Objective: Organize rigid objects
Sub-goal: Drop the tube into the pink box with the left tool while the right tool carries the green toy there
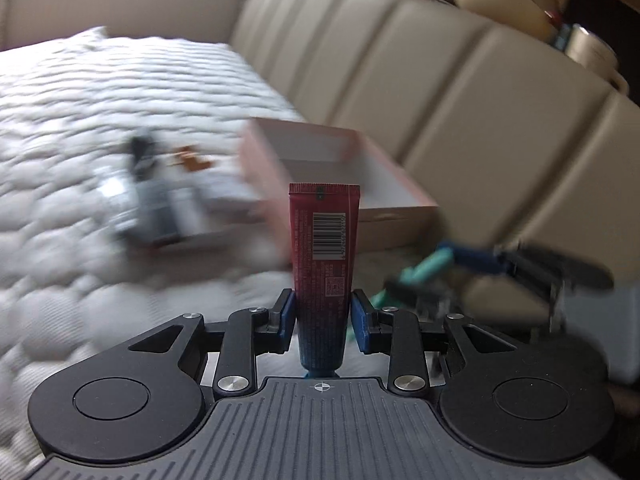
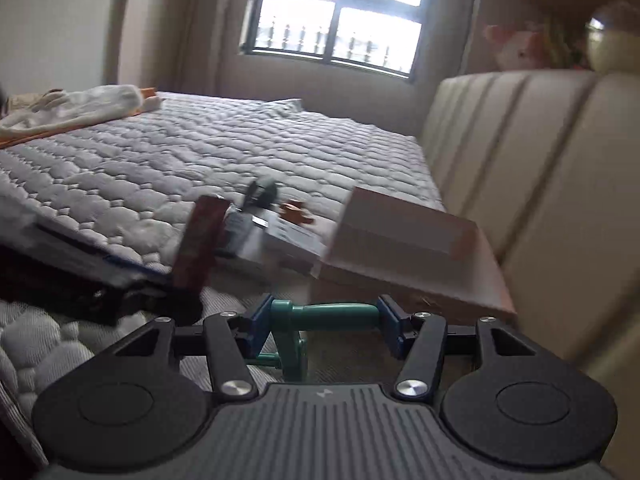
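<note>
My left gripper (image 1: pixel 323 316) is shut on a red tube with a blue cap end (image 1: pixel 324 256), held upright above the bed. My right gripper (image 2: pixel 326 322) is shut on a green plastic tool (image 2: pixel 320 314), its handle crosswise between the pads. An open pink box with a white inside (image 1: pixel 352 168) lies ahead by the headboard; it also shows in the right wrist view (image 2: pixel 404 240). The right gripper shows blurred in the left wrist view (image 1: pixel 440 268). The left gripper with the tube (image 2: pixel 200 240) shows at the left in the right wrist view.
A flat grey box (image 2: pixel 272 236), a dark round object (image 2: pixel 262 194) and a small brown item (image 2: pixel 294 210) lie on the quilted mattress (image 2: pixel 180 152) left of the pink box. A padded beige headboard (image 2: pixel 540 160) runs along the right. A white cloth (image 2: pixel 72 110) lies far left.
</note>
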The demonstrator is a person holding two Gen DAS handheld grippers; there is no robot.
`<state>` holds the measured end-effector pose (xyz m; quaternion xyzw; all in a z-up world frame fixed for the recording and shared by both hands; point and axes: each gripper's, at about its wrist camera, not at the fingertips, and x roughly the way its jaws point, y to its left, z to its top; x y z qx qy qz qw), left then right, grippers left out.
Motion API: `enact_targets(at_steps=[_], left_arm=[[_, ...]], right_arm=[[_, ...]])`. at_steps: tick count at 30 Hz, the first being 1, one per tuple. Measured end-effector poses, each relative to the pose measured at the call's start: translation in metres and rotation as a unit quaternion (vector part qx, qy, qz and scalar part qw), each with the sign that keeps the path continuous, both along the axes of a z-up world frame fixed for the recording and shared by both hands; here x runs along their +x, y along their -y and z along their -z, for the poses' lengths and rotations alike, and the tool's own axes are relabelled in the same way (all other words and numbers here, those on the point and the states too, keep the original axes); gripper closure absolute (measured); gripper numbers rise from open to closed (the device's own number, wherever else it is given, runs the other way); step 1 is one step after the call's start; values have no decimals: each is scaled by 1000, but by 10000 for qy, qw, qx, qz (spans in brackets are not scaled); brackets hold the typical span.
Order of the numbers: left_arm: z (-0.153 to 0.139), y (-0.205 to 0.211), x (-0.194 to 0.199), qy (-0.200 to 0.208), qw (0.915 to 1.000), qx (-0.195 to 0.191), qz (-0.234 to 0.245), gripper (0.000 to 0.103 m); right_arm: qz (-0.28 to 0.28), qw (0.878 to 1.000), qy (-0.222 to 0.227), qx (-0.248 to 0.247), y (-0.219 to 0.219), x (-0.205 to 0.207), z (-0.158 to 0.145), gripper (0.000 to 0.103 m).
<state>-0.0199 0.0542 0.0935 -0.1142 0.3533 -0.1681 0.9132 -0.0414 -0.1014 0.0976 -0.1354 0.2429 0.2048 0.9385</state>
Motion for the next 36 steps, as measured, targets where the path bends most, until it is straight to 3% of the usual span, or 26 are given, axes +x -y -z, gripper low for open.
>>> enact_targets(at_steps=[5,10,16,20,27,31,36], left_arm=[[-24,59,48,87,9993,101,343,70],[-51,100,91,218,9987,201,421,70],[-63,114,129,336,9980,541,35,70],[-60,103,139,486,9980,355,-184,70],[-40,46,121,452,9974,118,-550,70],[-21,17,86,388,9967,116,-702,70],[7,-25,30,216,9949,-114,-975,70]], right_arm=[[397,9981,-282,383,54,-9,11,47],[343,9978,-331,453,81,-22,21,47],[270,9983,-207,471,85,-29,24,47],[262,9982,-229,488,85,-29,26,47],[264,9983,-314,412,83,-25,29,47],[261,9991,-193,283,74,-19,22,47],[371,9985,157,371,64,6,-11,47]])
